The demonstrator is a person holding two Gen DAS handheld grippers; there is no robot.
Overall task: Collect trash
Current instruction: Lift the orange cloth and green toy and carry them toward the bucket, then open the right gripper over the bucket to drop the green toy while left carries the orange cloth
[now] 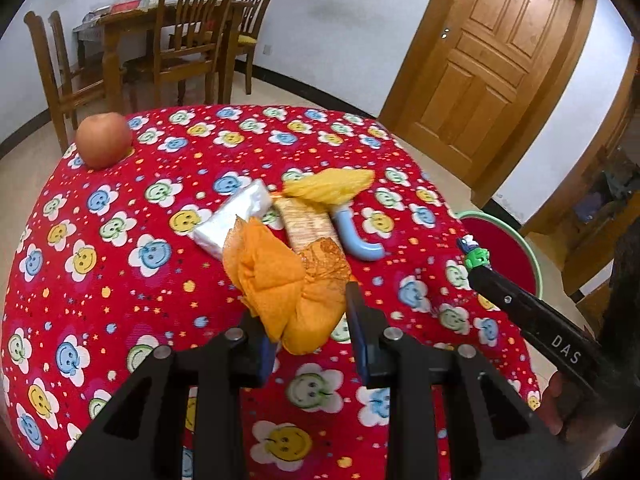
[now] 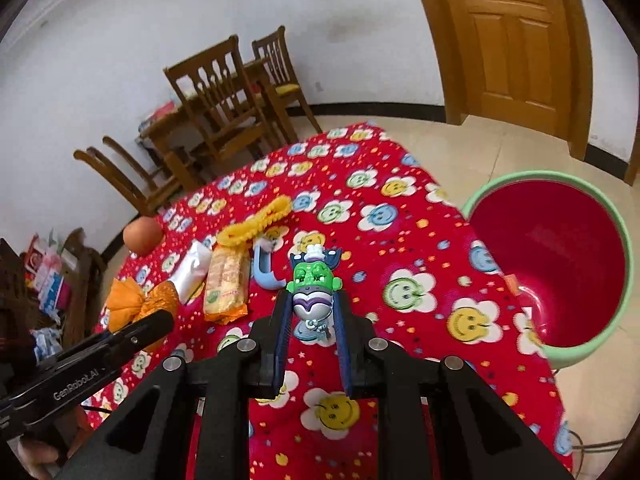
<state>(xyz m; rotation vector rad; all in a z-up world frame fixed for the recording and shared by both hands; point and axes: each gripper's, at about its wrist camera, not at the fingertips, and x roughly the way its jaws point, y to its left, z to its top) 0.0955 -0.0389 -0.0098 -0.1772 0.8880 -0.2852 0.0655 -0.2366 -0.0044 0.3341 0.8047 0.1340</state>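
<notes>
Trash on the red smiley tablecloth (image 1: 120, 280) is partly picked up: the left gripper (image 1: 308, 320) has its fingers pressed tight on a crumpled orange paper ball (image 1: 280, 280), held above the cloth. The right gripper (image 2: 312, 320) pinches a small green toy figure (image 2: 314, 280). At two o'clock from that toy stands the red bin (image 2: 600, 320). At eleven o'clock lie a cracker packet (image 2: 226, 280) and a white tissue pack (image 2: 194, 268).

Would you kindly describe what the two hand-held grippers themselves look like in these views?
Both are matte black with silver rivets and blue finger pads. The left hand-held gripper carries white "GenRobot.AI" lettering along its side, seen from the right wrist view; the right hand-held gripper shows "DAS". No sleeves or cables show.
</notes>
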